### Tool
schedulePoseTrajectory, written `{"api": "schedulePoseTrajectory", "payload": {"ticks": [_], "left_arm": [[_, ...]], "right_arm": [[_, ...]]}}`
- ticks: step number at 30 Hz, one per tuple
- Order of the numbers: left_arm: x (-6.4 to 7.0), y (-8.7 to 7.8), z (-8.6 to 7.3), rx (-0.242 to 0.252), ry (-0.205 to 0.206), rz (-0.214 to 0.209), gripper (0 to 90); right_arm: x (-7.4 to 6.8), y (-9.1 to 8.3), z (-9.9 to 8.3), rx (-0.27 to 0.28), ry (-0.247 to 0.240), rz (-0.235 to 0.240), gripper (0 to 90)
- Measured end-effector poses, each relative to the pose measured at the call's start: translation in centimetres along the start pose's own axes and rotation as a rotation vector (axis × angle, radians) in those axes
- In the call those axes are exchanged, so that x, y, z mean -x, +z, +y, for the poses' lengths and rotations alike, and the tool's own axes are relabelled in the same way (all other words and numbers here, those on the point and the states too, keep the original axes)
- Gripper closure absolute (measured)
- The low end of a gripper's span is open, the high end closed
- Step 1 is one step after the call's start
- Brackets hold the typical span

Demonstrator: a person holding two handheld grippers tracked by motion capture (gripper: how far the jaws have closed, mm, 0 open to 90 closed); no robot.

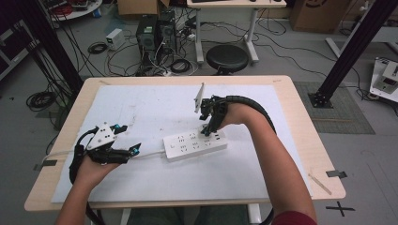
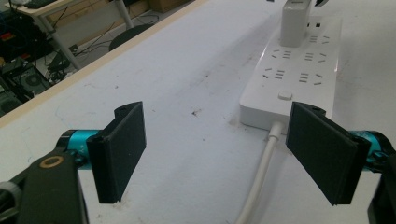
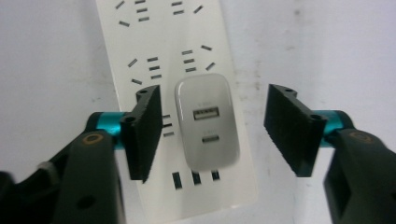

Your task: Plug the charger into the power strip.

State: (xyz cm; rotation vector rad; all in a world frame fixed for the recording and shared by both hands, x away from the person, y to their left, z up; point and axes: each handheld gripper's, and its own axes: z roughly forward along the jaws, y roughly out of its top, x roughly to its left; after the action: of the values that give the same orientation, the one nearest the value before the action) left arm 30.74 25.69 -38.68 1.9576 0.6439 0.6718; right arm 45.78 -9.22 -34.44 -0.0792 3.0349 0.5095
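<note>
a wooden table (image 1: 300, 117) carries a large white sheet (image 1: 155, 108) over most of its top. on the sheet, a little right of the middle and toward the near side, lies a white power strip (image 1: 187, 147), its white cord (image 1: 150, 153) running off its left end. the right gripper (image 1: 206, 132) hangs straight over the strip's right end, jaws spread wide on either side of a white usb charger (image 3: 207, 122) that sits plugged into the strip; neither jaw touches the charger. the left gripper (image 1: 136, 149) rests low at the near left, just beside the strip's left end, its jaws also wide apart and holding nothing, with the cord running between them.
</note>
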Motion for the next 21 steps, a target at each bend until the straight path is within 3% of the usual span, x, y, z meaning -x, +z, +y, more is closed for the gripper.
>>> {"api": "schedulePoseTrajectory", "payload": {"ticks": [2,5,11,15,21], "left_arm": [[0.0,0.1,0.1,0.008,-0.008,-0.005,20.1],[-0.1,0.2,0.3,0.016,-0.009,-0.005,20.2],[0.0,0.2,0.8,0.029,-0.001,-0.016,20.2],[0.1,0.0,1.2,0.035,0.022,-0.019,20.2],[0.0,-0.3,1.6,0.074,0.013,-0.033,20.2]], "right_arm": [[-0.3,-0.6,-0.8,0.046,0.050,0.014,31.5],[-0.9,-1.3,-2.2,0.137,0.124,-0.007,27.8],[-2.8,-2.5,-4.8,0.331,0.225,-0.057,24.8],[-4.0,-3.2,-6.1,0.422,0.268,-0.101,21.5],[-5.8,-4.4,-7.5,0.511,0.319,-0.143,21.4]]}}
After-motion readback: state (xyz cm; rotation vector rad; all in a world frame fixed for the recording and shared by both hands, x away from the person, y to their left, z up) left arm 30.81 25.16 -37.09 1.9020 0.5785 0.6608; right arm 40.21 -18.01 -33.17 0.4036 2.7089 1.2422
